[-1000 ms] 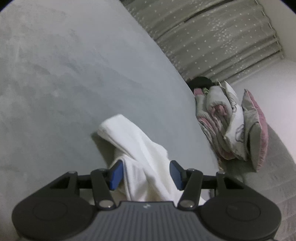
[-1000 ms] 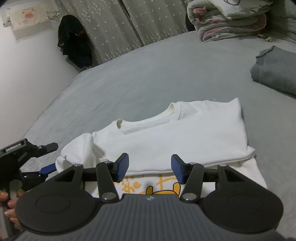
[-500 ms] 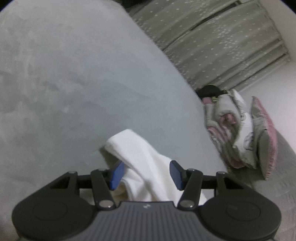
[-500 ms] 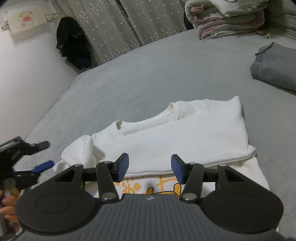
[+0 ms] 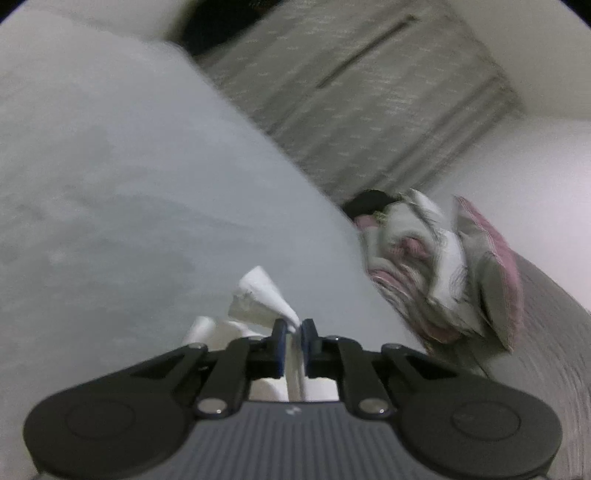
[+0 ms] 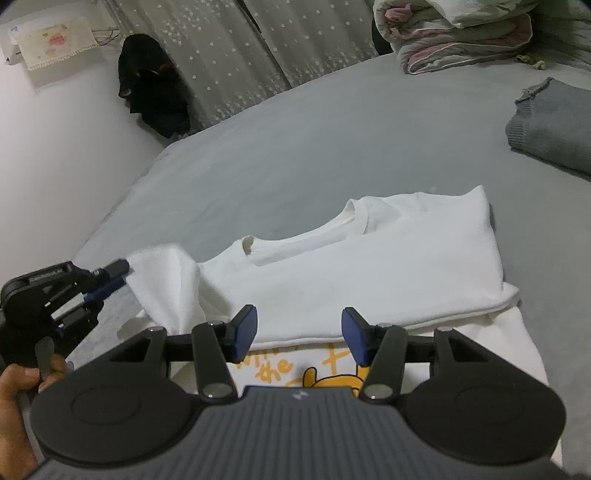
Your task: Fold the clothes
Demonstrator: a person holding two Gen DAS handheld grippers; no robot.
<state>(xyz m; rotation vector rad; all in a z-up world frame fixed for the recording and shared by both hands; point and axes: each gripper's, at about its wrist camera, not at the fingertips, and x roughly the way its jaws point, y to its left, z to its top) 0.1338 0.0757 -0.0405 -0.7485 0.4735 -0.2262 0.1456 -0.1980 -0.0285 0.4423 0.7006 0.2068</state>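
Here your left gripper [image 5: 293, 334] had its blue pads pinched together on the white sleeve [image 6: 162, 284] of the white T-shirt [image 6: 369, 273], with a bunched tip of cloth poking out just past the fingertips and the sleeve lifted off the grey bedsheet [image 6: 314, 147]. From the right wrist view, that gripper sat at the left edge of the shirt, your hand [image 6: 18, 391] wrapped around its handle, and the sleeve stood up in a loose peak beside the collar. Your right gripper [image 6: 299, 334] held its jaws about half apart, with nothing between them; it hovered over the near hem of the shirt, above the yellow cartoon print [image 6: 325, 373]. The shirt itself lay in the middle of the bed, its upper part folded down so the neckline faced the far side and the printed layer showed underneath at the near edge. A folded grey sweater [image 6: 554, 129] lay well apart to the right. A rolled quilt [image 6: 461, 33] was piled at the far right, by the dotted curtain [image 6: 258, 44]. The left wrist view was blurred.
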